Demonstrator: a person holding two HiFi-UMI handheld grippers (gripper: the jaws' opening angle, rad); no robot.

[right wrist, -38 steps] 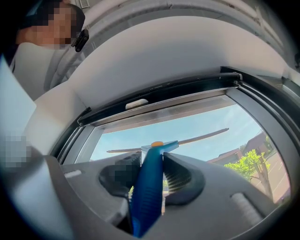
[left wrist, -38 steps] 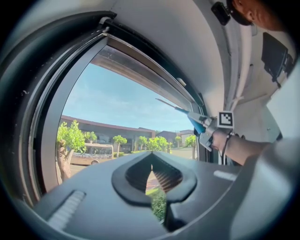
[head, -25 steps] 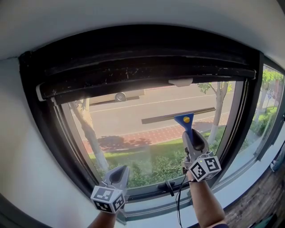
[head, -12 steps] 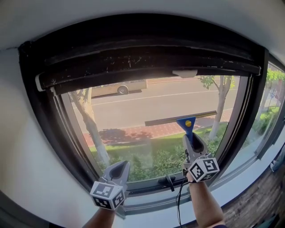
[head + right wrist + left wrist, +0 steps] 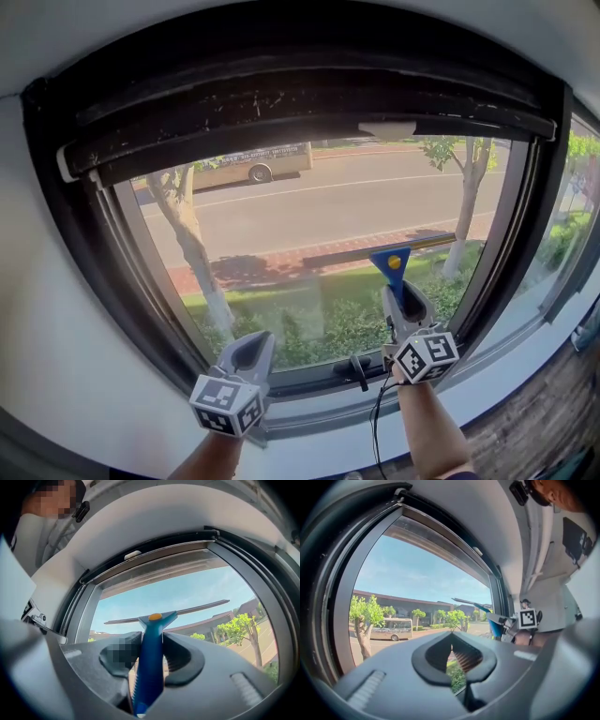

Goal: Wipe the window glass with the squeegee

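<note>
The right hand-held gripper [image 5: 401, 298] is clenching the blue handle of the squeegee [image 5: 391, 261]. In the right gripper view its jaws [image 5: 150, 653] are pressing on both sides of the handle, which is standing upright between them. The squeegee's long dark blade [image 5: 375, 249] is stretching across the lower right part of the window glass [image 5: 309, 216], its right end tilting slightly higher than its left. The orange dot on the squeegee's head is facing the person.

The left hand-held gripper [image 5: 246, 352] is hovering low at the left, near the bottom rail of the black window frame [image 5: 94, 253]. Its jaws [image 5: 452, 654] are resting closed tip to tip with nothing between them. The two grippers are sitting well apart. A small black window latch [image 5: 360, 368] is showing on the bottom rail between them, nearer the right one. Beyond the glass, a bus [image 5: 253, 161] is showing on the road and a tree trunk [image 5: 192, 253] is standing at the left.
</note>
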